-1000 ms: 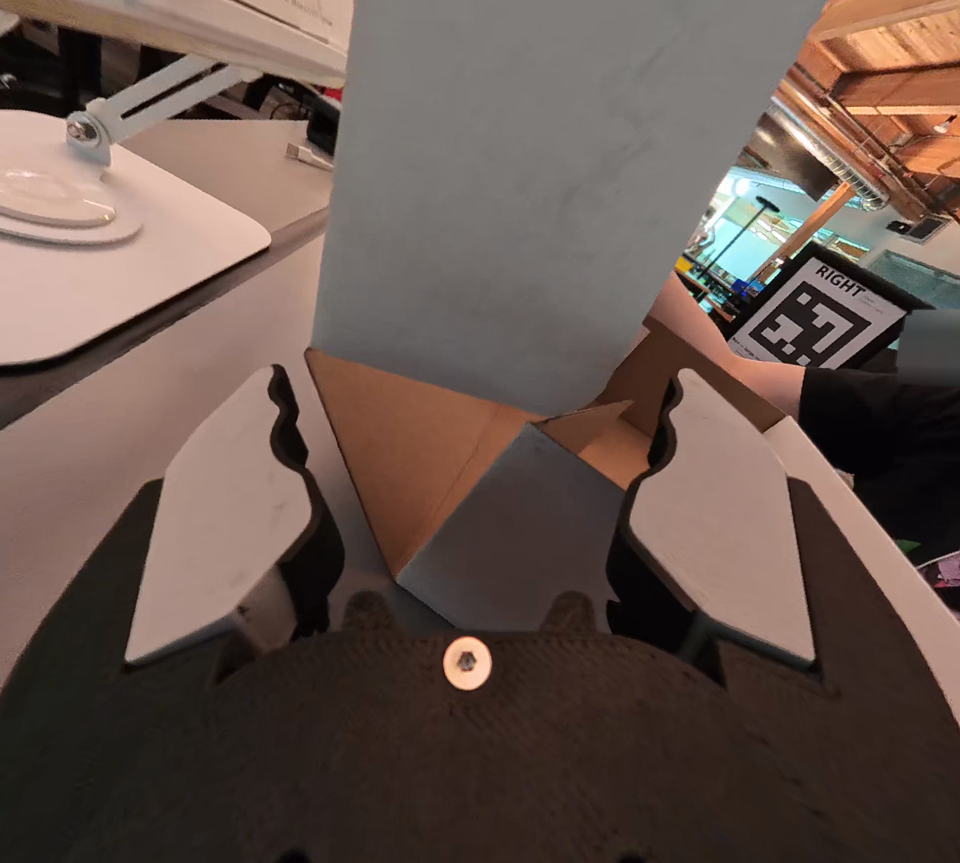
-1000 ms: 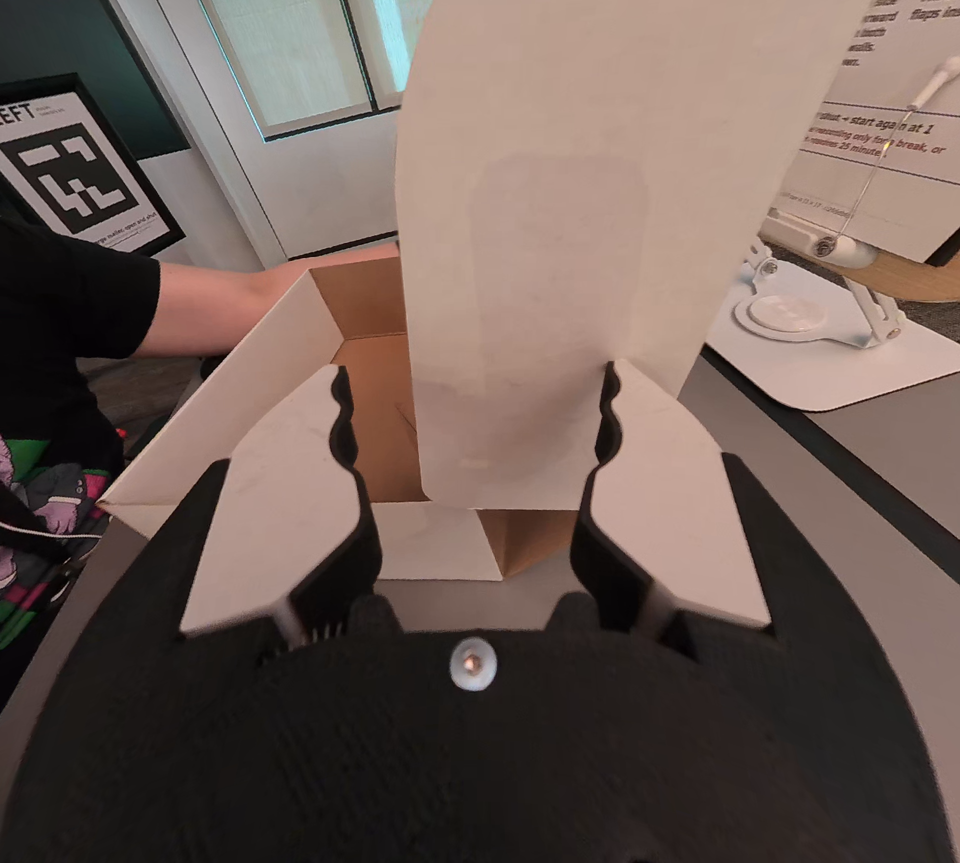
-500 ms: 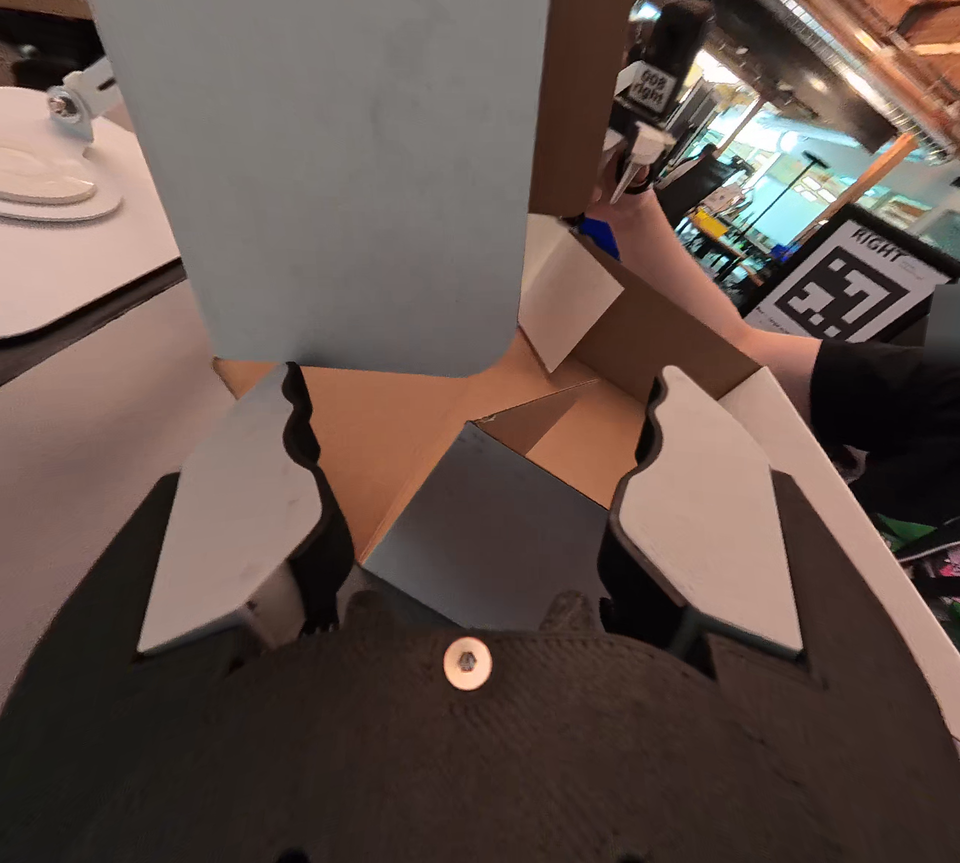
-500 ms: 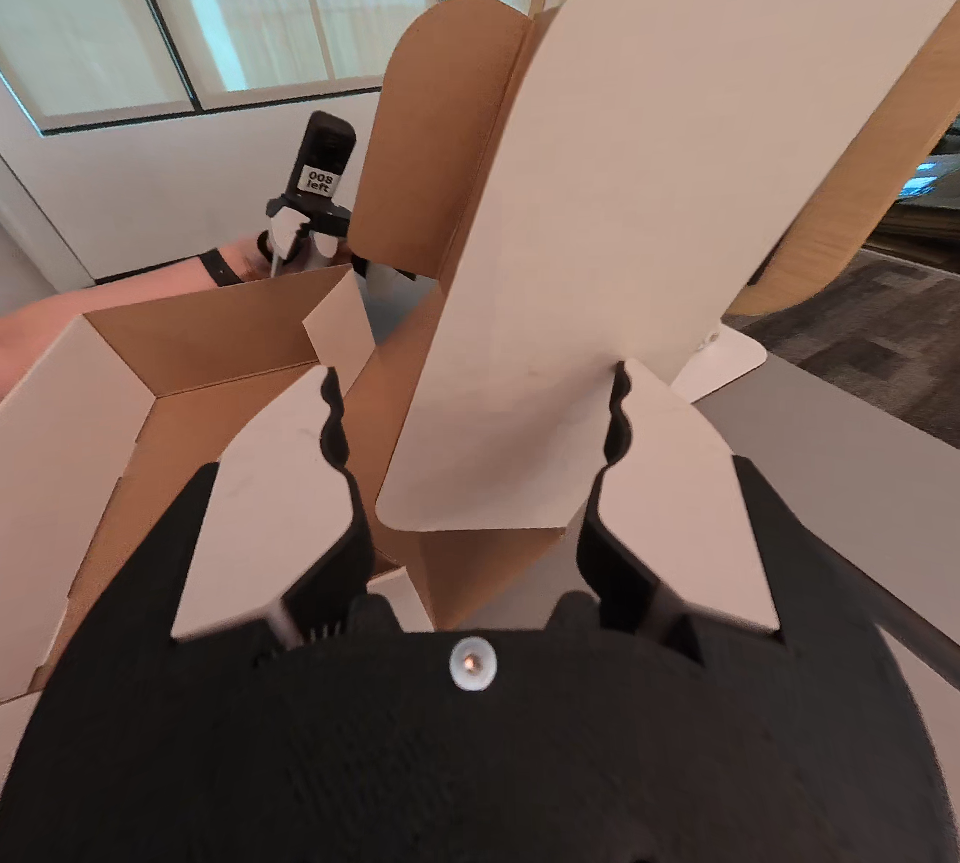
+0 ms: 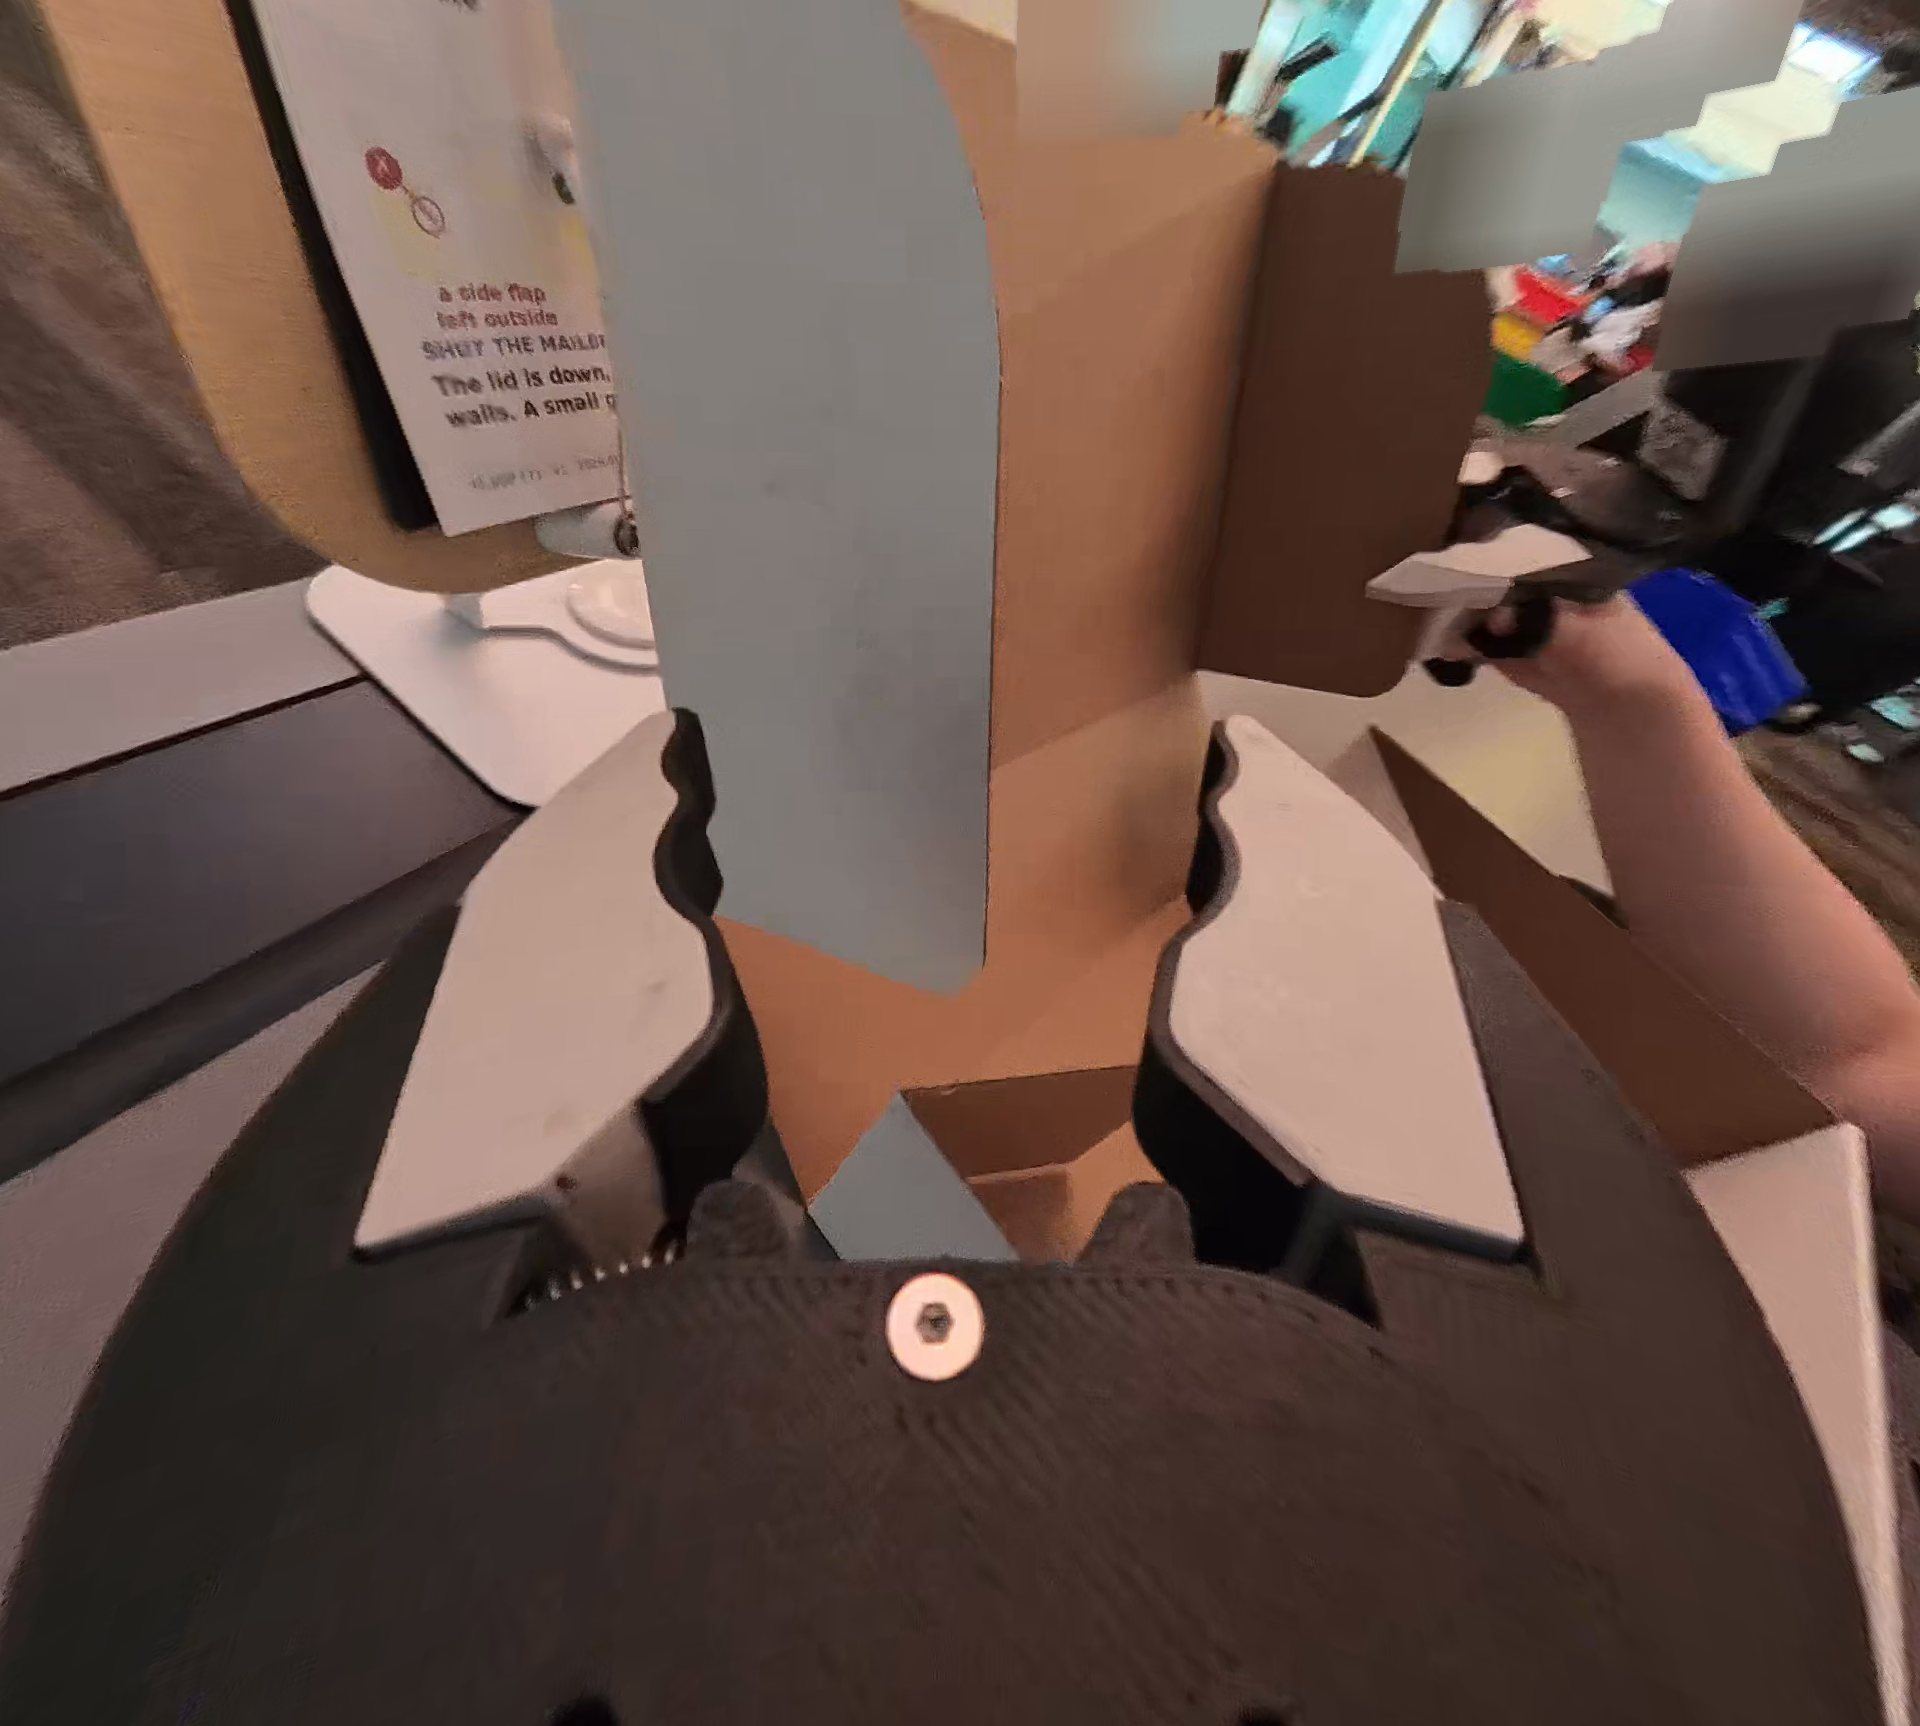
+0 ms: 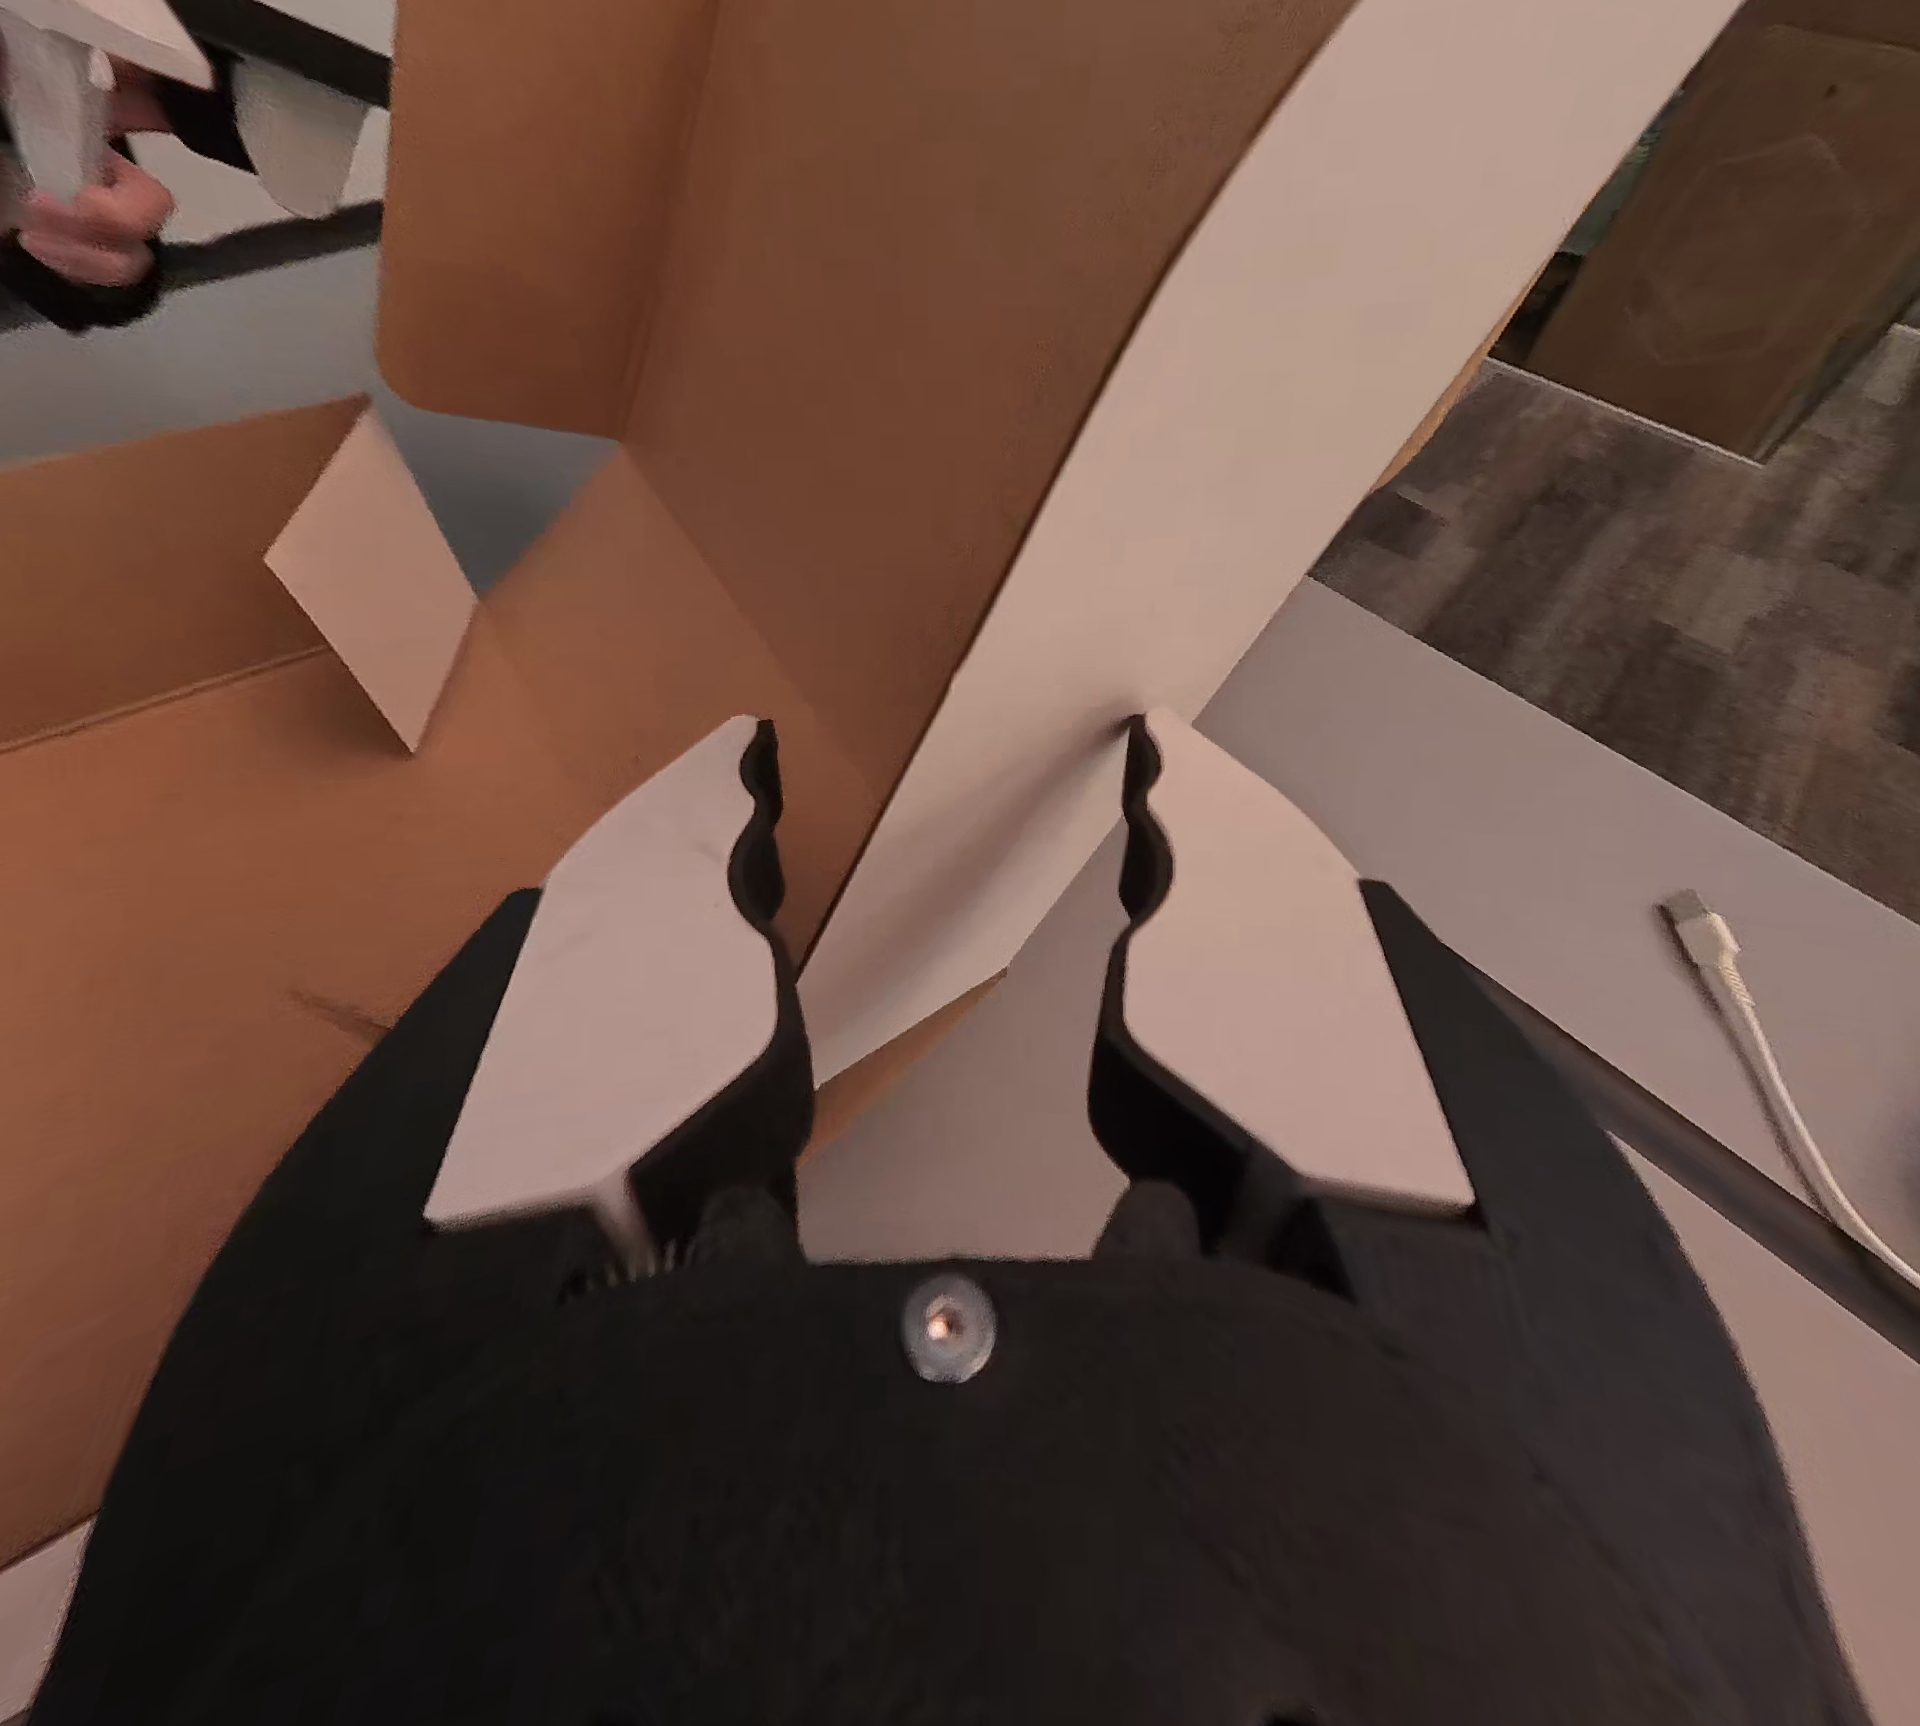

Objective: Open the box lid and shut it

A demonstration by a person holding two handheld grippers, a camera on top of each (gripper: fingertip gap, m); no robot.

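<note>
Since a second ago the lid [image 5: 1122, 388] has swung up to stand nearly upright over the box [image 6: 177, 845], and both grippers have risen with it. Left gripper [image 5: 945, 803] is wide open, holding nothing, its left finger against the lid's left side flap [image 5: 800, 429]. Right gripper [image 6: 948, 803] is also open and grips nothing; the right side flap [image 6: 1288, 388] runs up between its fingers. Box sits open on the grey table [image 6: 1507, 803], brown inside. A white cable [image 6: 1756, 1053] lies nearby.
</note>
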